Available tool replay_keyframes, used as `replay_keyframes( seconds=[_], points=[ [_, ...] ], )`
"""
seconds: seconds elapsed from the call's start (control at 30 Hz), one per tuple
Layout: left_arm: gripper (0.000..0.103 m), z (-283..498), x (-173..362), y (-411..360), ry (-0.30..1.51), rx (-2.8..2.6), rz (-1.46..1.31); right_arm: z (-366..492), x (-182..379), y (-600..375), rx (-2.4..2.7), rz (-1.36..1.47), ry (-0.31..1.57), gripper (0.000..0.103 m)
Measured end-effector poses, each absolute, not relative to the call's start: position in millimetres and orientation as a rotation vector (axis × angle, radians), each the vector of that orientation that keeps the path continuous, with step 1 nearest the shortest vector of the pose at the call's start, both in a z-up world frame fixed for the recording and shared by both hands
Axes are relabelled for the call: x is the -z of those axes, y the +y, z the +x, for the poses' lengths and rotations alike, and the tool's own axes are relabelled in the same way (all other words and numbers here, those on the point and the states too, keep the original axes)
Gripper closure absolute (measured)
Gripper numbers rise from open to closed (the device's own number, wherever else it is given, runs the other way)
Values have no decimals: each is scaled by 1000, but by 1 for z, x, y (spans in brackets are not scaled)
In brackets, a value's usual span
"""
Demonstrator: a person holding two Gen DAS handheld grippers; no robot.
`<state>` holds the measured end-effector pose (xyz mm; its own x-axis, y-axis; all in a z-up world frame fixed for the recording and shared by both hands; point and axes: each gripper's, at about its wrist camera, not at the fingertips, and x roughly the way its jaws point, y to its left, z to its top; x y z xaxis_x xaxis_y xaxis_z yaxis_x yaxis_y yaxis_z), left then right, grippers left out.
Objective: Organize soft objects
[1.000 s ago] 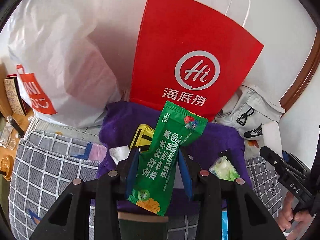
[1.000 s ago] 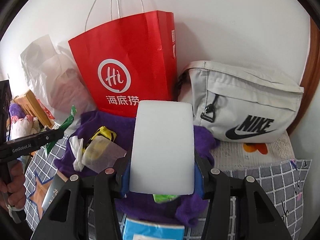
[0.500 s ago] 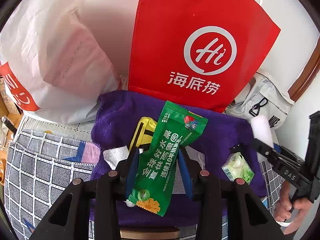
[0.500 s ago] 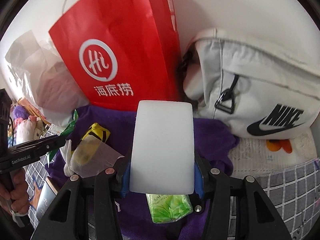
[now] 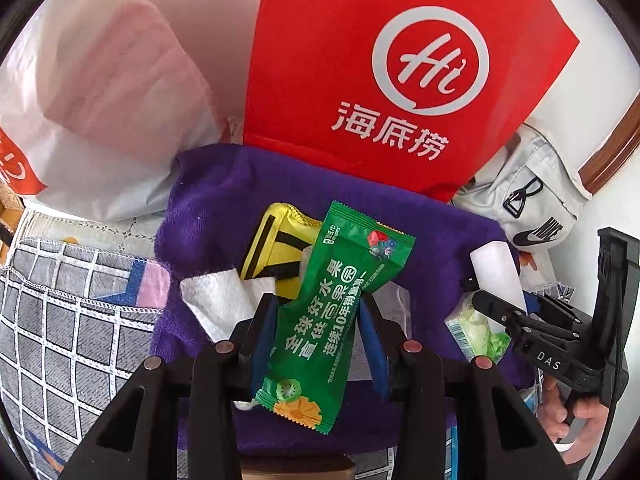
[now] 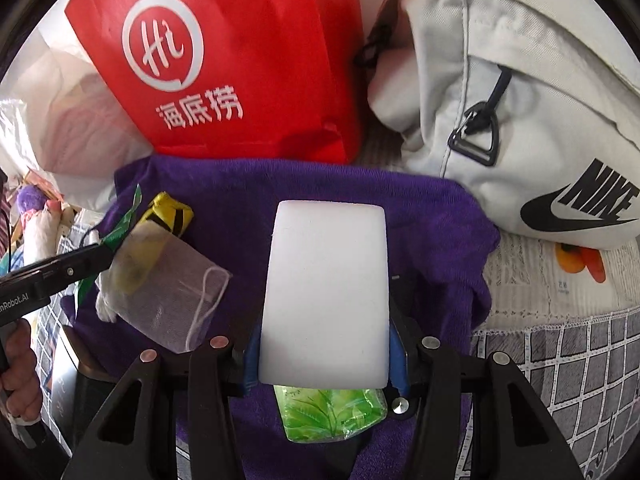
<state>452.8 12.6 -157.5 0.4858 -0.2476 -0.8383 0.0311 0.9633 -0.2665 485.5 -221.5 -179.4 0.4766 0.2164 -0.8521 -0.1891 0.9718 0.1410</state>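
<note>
Both grippers have sunk closer to the purple towel [image 6: 432, 216], whose spread now fills more of each view.

Left gripper [image 5: 320, 320], jaws easing apart, pinches the light, slippery green wet-wipe packet [image 5: 332, 308] mid-length over the towel's middle; right gripper [image 6: 324, 360] squeezes the soft white sponge [image 6: 326, 300] across its near end, above the towel's near edge.

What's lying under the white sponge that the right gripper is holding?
Below the white sponge, a green tissue pack lies on the purple towel. The sponge covers the pack's far end.
</note>
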Motion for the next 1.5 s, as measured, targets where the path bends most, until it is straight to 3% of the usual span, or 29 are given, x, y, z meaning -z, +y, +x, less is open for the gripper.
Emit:
replay_keyframes(
  seconds=[0.2, 0.4, 0.57, 0.7, 1.07, 1.5],
  points=[
    [62, 455, 163, 7, 1059, 182, -227, 487, 186, -215, -260, 11, 1075, 52],
    [59, 457, 164, 0, 1059, 201, -219, 488, 188, -207, -244, -26, 1066, 32],
    [52, 456, 163, -1, 1070, 229, -237, 487, 182, -215, -246, 2, 1053, 32],
    [38, 454, 159, 5, 1071, 245, -270, 484, 174, -219, -238, 6, 1023, 32],
    [37, 435, 118, 13, 939, 188, -244, 450, 123, -230, -217, 62, 872, 32],
    [37, 358, 72, 2, 882, 240, -217, 323, 95, -253, -225, 62, 853, 32]
  ],
)
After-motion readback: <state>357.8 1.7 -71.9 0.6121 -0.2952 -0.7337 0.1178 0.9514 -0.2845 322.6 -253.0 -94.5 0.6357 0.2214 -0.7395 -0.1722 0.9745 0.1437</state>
